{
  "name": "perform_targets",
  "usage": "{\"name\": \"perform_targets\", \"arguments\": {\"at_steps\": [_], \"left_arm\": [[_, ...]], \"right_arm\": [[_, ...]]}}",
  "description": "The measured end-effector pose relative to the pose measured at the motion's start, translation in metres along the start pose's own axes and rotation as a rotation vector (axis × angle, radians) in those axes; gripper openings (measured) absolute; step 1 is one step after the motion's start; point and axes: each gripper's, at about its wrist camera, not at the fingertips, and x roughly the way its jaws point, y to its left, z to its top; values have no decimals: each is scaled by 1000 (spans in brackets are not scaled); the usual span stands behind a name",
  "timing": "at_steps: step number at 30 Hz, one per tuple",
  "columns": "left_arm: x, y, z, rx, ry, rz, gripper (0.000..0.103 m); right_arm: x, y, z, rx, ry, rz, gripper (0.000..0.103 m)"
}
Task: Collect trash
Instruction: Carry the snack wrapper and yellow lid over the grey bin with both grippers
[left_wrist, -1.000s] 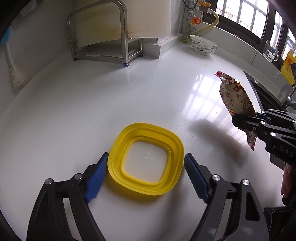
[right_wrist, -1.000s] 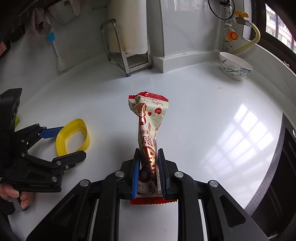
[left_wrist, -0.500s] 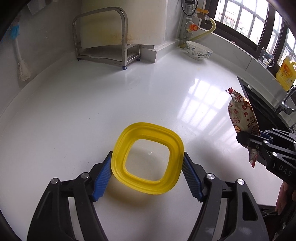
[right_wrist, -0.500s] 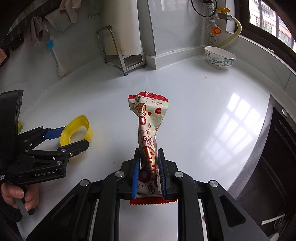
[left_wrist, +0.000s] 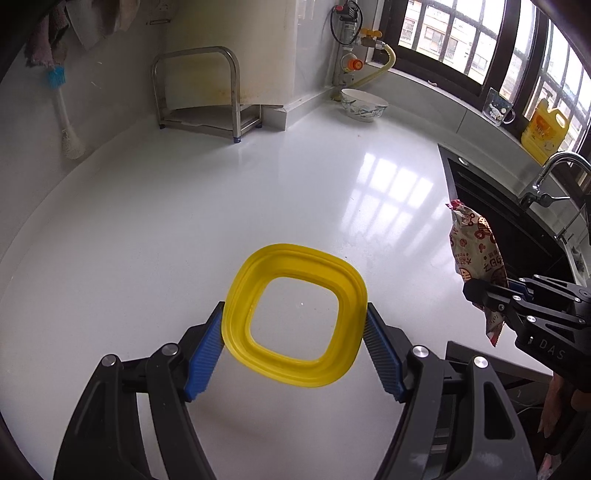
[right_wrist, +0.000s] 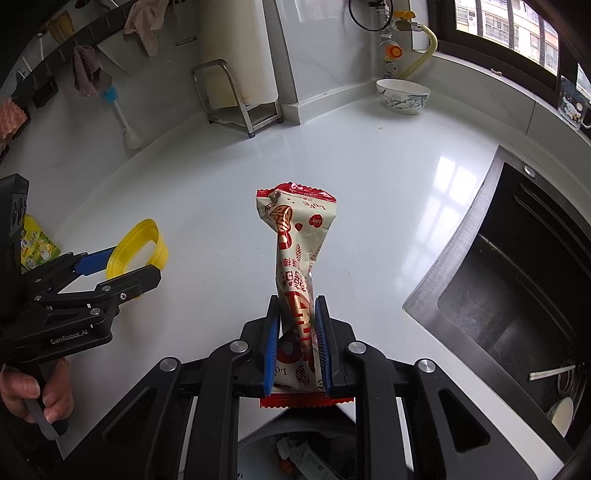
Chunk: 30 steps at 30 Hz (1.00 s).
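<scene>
A person clearing a white kitchen surface (left_wrist: 184, 229) holds 2 pieces of trash at once, 1 in each tool. The left tool (left_wrist: 295, 328) is closed part-way onto a yellow ring (left_wrist: 295, 321), a soft square frame pinched across its width between the blue pads (left_wrist: 205, 354), and the ring appears lifted clear of the surface, tilted toward the camera. The right tool (right_wrist: 295, 347) is clamped nearly shut on the lower end of a snack wrapper (right_wrist: 297, 251), whose long axis runs straight out along the fingers, its crimped red edge poking out below the pads. The relation that matters sits at the bottom of the right wrist view: a bin (right_wrist: 295, 454) with litter already inside lies directly beneath and slightly behind the right tool, so the wrapper looks nearest to a drop and would need only a tip downward and a release. The ring, held off to the left, is farther from that opening and would have to travel across. A green packet (right_wrist: 35, 247) lies on the surface by the left tool, apparently not yet collected. A sink (right_wrist: 517, 295) lies to the right, a patterned bowl (right_wrist: 403, 96) at the back.
</scene>
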Motion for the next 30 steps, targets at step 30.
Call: {"name": "perform_targets", "arguments": {"at_steps": [30], "left_arm": [[-87, -120, -72, -17, -32, 63, 70]], "right_arm": [[-107, -59, -114, 29, -11, 83, 18]]}}
